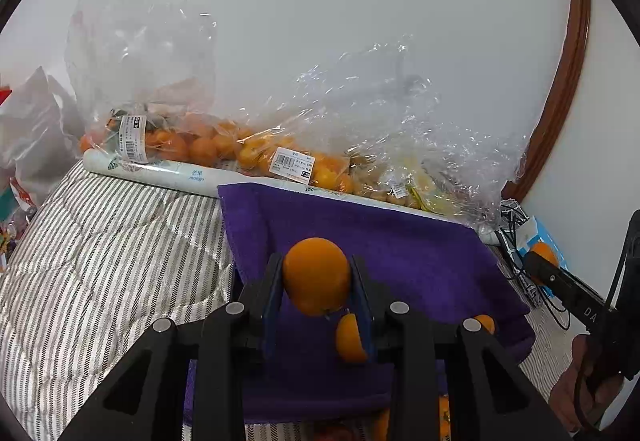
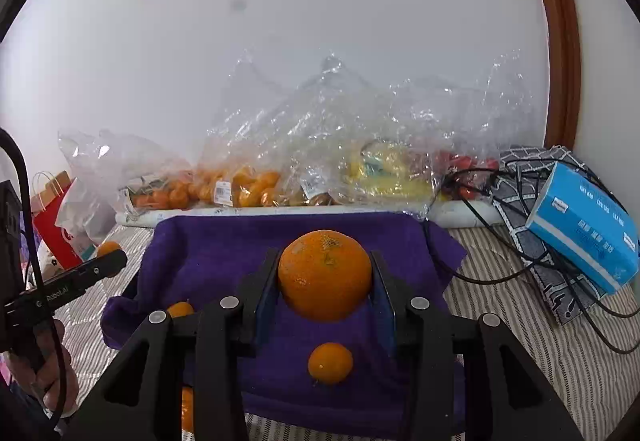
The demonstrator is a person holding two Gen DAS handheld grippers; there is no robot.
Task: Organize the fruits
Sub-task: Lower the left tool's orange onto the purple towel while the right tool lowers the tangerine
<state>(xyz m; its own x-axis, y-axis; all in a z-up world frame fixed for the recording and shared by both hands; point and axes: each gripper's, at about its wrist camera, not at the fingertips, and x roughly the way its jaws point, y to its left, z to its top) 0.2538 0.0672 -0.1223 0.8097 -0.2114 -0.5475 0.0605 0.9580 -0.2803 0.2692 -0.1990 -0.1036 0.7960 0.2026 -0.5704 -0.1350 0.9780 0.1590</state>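
Note:
In the left wrist view my left gripper is shut on a small orange, held just above a purple towel. A second small orange lies on the towel below it, and another peeks out behind the right finger. In the right wrist view my right gripper is shut on a larger orange over the same purple towel. Loose small oranges rest on the towel. The left gripper's tip shows at the left edge with its orange.
Clear plastic bags of oranges, yellow fruit and red fruit line the wall behind a white roll. A blue tissue pack and black cables lie at the right. Striped bedding spreads to the left.

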